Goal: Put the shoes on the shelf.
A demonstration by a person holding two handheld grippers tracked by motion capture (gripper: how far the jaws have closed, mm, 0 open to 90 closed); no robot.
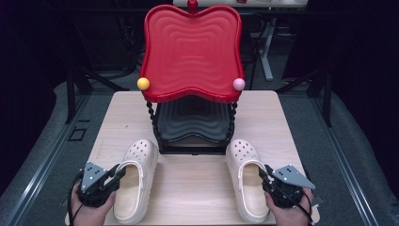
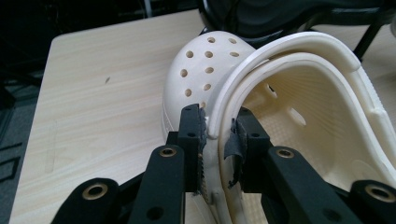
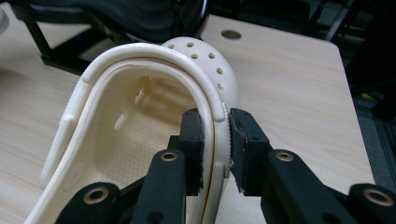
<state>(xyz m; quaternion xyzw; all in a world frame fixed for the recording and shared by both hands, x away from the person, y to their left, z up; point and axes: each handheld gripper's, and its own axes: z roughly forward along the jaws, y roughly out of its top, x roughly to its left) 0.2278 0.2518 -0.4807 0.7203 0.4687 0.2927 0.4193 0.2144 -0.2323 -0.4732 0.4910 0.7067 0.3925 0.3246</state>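
Near the bench's (image 1: 188, 188) front edge, each hand-held gripper (image 1: 113, 175) (image 1: 264, 175) clamps a clog's (image 1: 136, 183) (image 1: 247, 181) rim; both are gripped, the red-and-black rack (image 1: 192, 52) unloaded.

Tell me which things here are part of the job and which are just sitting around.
In the job:
- left clog, clamped at its outer rim by the left gripper
- right clog, clamped at its outer rim by the right gripper

Just there:
- two-tier rack: red tray, black tray
- wooden table
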